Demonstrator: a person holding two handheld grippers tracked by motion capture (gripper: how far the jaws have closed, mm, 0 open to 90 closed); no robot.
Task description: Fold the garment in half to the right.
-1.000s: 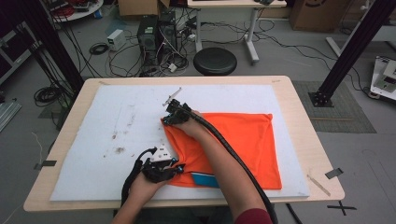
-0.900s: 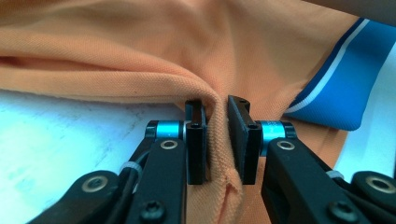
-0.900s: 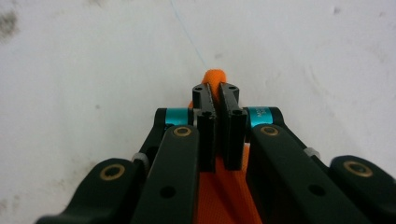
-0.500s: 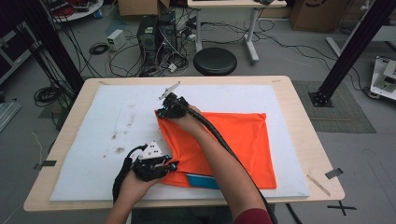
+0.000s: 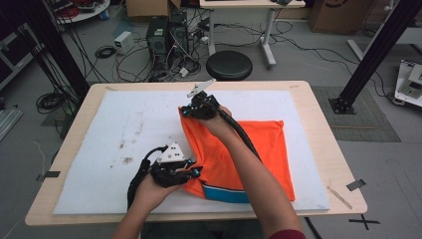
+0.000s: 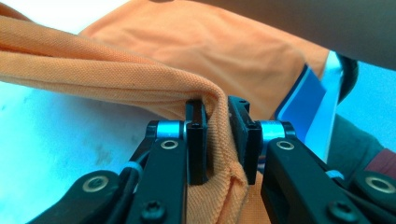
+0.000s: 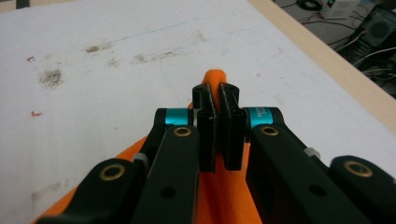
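An orange garment [image 5: 254, 149] with a blue band [image 5: 224, 193] along its near hem lies on the white mat [image 5: 114, 114]. Its left edge is lifted off the mat between my two grippers. My left gripper [image 5: 193, 172] holds the near-left corner. In the left gripper view its jaws are shut on a fold of the orange cloth [image 6: 177, 84], with the blue band [image 6: 301, 102] behind. My right gripper [image 5: 186, 110] holds the far-left corner. In the right gripper view its jaws pinch a ridge of the orange cloth [image 7: 215, 77] above the mat [image 7: 93, 116].
Dark stains [image 5: 124, 152] mark the mat to the left of the garment. The wooden table's edge [image 5: 321, 119] runs along the right, with tape strips [image 5: 356, 184] near its front corner. Behind the table are a black stool [image 5: 229, 64] and cables on the floor.
Both grippers have risen with the cloth's left edge in them. The right gripper has moved away from me and rightward. The garment's left side now hangs off the mat.
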